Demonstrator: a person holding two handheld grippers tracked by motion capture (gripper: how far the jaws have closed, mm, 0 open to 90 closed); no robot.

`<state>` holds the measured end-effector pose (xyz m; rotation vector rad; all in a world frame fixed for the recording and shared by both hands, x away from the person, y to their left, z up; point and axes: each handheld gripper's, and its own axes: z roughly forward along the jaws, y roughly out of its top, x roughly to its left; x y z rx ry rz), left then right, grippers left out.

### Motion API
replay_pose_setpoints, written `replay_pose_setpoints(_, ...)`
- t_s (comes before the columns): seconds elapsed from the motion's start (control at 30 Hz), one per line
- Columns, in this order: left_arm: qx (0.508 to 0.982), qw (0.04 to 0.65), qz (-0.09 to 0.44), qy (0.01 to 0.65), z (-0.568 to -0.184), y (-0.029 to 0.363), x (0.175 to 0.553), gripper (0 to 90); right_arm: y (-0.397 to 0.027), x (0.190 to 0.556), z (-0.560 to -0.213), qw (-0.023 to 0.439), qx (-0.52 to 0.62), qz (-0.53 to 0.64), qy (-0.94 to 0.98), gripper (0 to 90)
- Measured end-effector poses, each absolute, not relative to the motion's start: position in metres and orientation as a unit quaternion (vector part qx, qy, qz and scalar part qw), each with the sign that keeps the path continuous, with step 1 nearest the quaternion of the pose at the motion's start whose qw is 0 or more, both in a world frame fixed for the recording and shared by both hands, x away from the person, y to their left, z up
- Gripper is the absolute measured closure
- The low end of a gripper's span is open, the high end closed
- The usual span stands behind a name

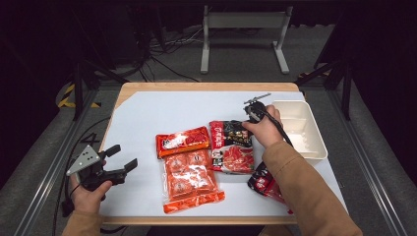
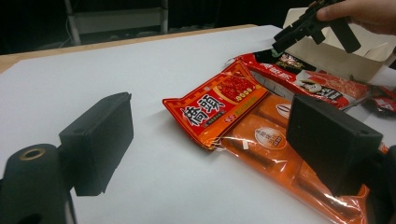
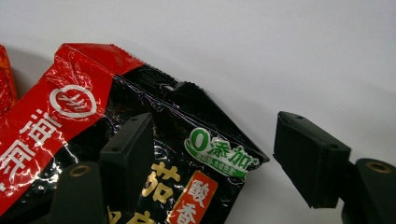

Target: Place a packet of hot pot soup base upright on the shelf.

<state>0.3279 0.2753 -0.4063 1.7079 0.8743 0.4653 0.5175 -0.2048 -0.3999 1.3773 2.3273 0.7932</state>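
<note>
My right gripper (image 1: 252, 114) points down at the top right corner of a red and black sauce packet (image 1: 231, 145) lying on the white table mat. In the right gripper view its jaws stand open (image 3: 212, 140): one hangs over the packet (image 3: 70, 116), the other over bare mat, and the packet's corner lies between them, not pinched. My left gripper (image 1: 123, 158) rests open and empty at the mat's front left. Ahead of its jaws (image 2: 210, 130) lie an orange packet (image 2: 219, 102) and a clear orange multi-pack (image 2: 275, 140).
A white plastic bin (image 1: 300, 129) stands at the right of the table, just beyond my right hand. Another red and black packet (image 1: 265, 184) lies partly under my right forearm. The orange packet (image 1: 183, 140) and multi-pack (image 1: 191, 181) lie mid-table.
</note>
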Motion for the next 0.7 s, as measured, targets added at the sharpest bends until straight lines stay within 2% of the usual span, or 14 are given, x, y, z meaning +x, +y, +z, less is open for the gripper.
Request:
replay_pose_setpoints(0.13,0.722,0.552,0.196,0.369,-0.406,0.275,0.328,15.5,-0.205,0.520,-0.405,0.149,0.499,0.264,0.812,25.9)
replay_pose_setpoints(0.4,0.723,0.552,0.196,0.368,-0.407,0.274,0.329,15.5,-0.205,0.524,-0.413,0.133,0.509,0.252,0.812,25.1)
replay_pose_setpoints(0.63,0.722,0.552,0.194,0.368,-0.407,0.274,0.329,15.5,-0.205,0.528,-0.417,0.118,0.500,0.249,0.821,32.9)
replay_pose_setpoints(0.7,0.722,0.552,0.194,0.368,-0.407,0.274,0.329,15.5,-0.206,0.529,-0.416,0.114,0.499,0.245,0.823,41.6)
